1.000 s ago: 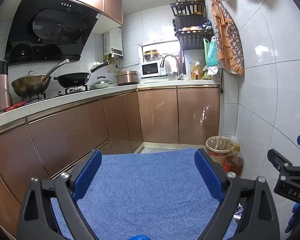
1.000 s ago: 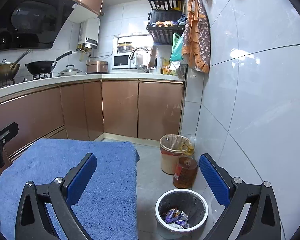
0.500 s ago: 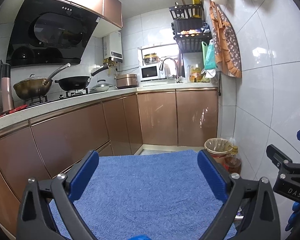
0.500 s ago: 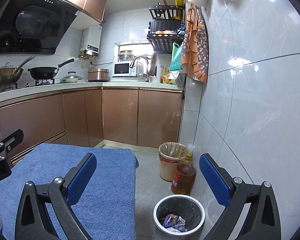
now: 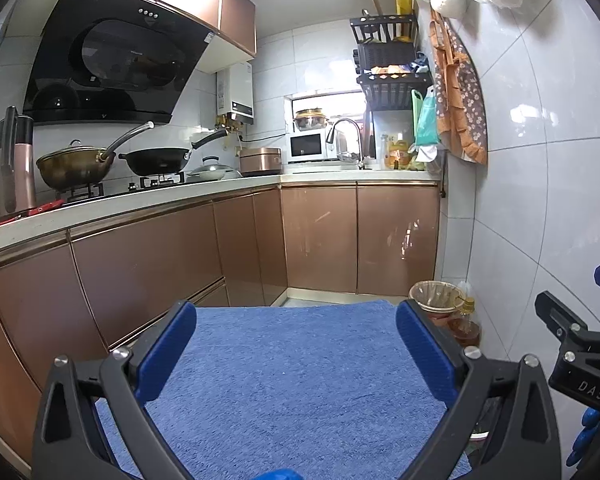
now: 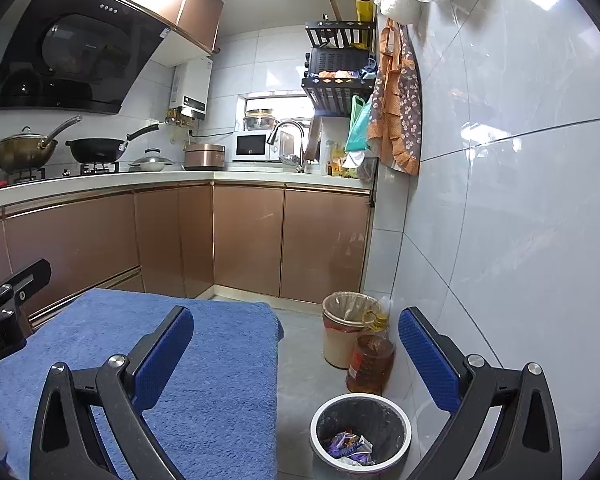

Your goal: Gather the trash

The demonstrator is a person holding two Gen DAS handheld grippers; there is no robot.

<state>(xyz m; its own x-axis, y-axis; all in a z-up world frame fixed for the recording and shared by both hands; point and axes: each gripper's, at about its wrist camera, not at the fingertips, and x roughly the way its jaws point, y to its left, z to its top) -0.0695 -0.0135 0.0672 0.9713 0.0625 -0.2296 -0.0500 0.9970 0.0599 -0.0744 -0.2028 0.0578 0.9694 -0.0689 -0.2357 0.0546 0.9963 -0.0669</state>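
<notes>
A small round trash bin (image 6: 361, 430) with a white rim stands on the floor at the lower right of the right wrist view, with crumpled purple wrappers (image 6: 350, 445) inside. My right gripper (image 6: 296, 354) is open and empty, above and in front of the bin. My left gripper (image 5: 296, 346) is open and empty above a blue towel-covered surface (image 5: 296, 380), which shows no trash. The right gripper's side shows at the right edge of the left wrist view (image 5: 576, 344).
A taller bin with a plastic liner (image 6: 342, 328) and a bottle of oil (image 6: 370, 354) stand by the tiled right wall (image 6: 500, 220). Copper cabinets (image 6: 252, 236) and a counter with woks run along the left and back. Grey floor (image 6: 300, 356) lies between towel and bins.
Both wrist views have tilted upward and drawn back slightly; the bin sits lower in the right view. Both grippers stay open and empty.
</notes>
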